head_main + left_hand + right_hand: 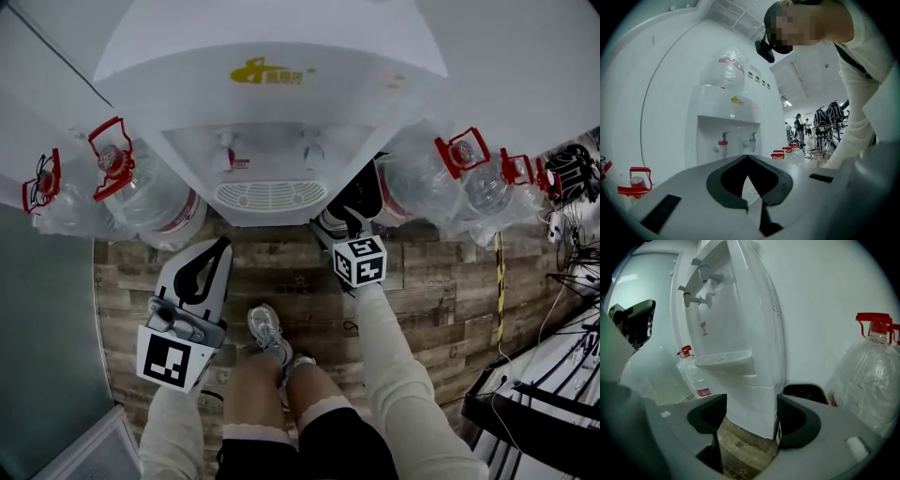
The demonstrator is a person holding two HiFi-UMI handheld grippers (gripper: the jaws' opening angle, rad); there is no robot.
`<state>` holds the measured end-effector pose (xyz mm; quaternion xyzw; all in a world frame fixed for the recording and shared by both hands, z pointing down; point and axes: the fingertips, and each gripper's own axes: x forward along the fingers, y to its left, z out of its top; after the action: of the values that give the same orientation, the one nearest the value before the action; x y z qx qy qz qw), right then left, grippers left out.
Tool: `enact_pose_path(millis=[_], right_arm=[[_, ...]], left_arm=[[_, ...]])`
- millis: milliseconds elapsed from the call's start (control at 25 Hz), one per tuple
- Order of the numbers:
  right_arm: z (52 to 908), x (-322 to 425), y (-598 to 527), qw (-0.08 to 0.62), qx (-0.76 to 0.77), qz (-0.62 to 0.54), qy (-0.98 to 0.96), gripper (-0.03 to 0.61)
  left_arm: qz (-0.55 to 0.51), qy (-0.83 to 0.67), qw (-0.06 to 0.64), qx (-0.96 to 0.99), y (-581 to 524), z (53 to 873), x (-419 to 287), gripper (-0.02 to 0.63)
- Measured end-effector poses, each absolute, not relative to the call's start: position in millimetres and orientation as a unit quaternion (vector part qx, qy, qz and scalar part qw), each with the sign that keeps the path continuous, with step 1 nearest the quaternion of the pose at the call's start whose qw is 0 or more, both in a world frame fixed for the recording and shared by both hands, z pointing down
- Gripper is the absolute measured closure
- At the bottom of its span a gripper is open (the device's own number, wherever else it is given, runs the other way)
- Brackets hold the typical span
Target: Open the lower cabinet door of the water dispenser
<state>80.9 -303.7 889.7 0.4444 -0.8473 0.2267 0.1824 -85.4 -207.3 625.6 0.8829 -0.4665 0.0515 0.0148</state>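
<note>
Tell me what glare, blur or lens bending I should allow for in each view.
Head view: even light, sharp, though the white water dispenser looks washed out. Left gripper view: strong fisheye, dark corners, the shut left gripper close and soft. Right gripper view: dispenser side bows, hazy green blur at left, open right gripper sharp.

The left gripper (746,156) had its jaws closed tip to tip, nothing between them. Ahead stood the white water dispenser (710,126) with 2 taps and a bottle (724,68) on top.
</note>
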Motion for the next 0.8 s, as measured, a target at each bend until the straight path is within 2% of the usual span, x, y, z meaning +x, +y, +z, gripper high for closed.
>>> enact_pose_path(millis=[640,800], right_arm=[[917.9,67.1,-337.4,0.185,0.451,0.252,-0.836,0.244],[918.9,71.6,-328.2,0.2,0.464,0.249,-0.827,0.298]], left_arm=[[0.056,-0.463,0.005,0.885,-226.0,650.0,-94.5,0.612],[0.055,-0.466,0.004,0.883,-224.9,646.4,-95.7,0.612]])
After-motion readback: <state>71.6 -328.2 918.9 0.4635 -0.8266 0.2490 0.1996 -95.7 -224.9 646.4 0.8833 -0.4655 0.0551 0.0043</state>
